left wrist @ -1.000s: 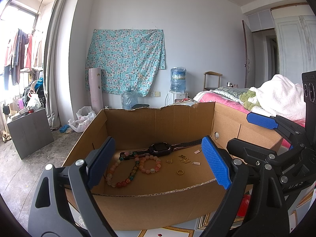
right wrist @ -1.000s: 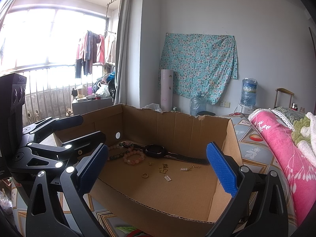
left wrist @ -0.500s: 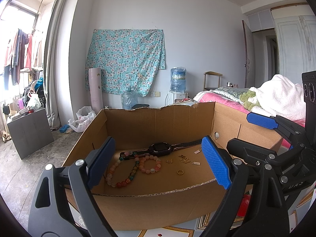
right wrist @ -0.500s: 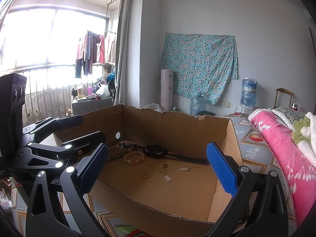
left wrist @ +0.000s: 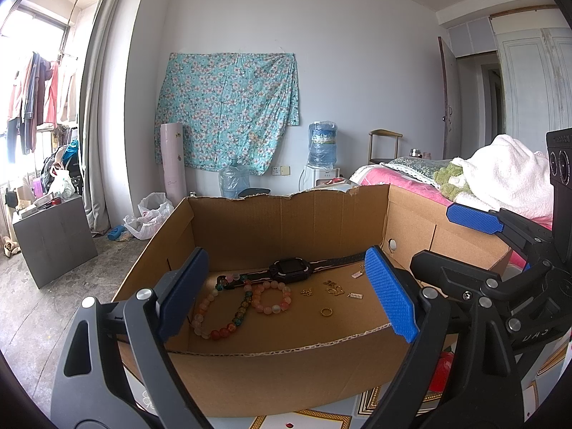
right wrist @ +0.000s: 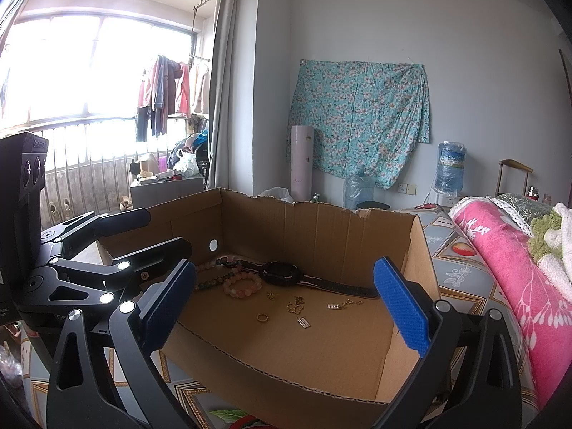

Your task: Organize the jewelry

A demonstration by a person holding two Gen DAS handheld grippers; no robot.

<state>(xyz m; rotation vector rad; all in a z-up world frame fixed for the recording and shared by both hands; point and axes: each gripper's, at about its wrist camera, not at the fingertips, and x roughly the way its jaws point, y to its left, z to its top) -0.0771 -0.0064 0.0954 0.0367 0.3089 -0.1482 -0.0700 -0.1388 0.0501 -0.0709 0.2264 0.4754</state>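
Both hand-held grippers, left (left wrist: pixel 289 295) and right (right wrist: pixel 286 307), stand apart, empty, before the open brown cardboard box (left wrist: pixel 286 364). Ahead inside lie a black watch (left wrist: pixel 290 270), bead bracelets (left wrist: pixel 271 298), a gold ring (right wrist: pixel 262 317). No writing is legible. Only the right view shows the bright window (right wrist: pixel 89 71).

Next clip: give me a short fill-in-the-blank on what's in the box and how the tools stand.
1. The jewelry lies inside an open ____ box.
2. The black watch lies ____ the gold ring, toward the back wall.
3. The left tool and the right tool both hold ____.
4. Both tools' jaws stand ____.

Missing words: cardboard; behind; nothing; open
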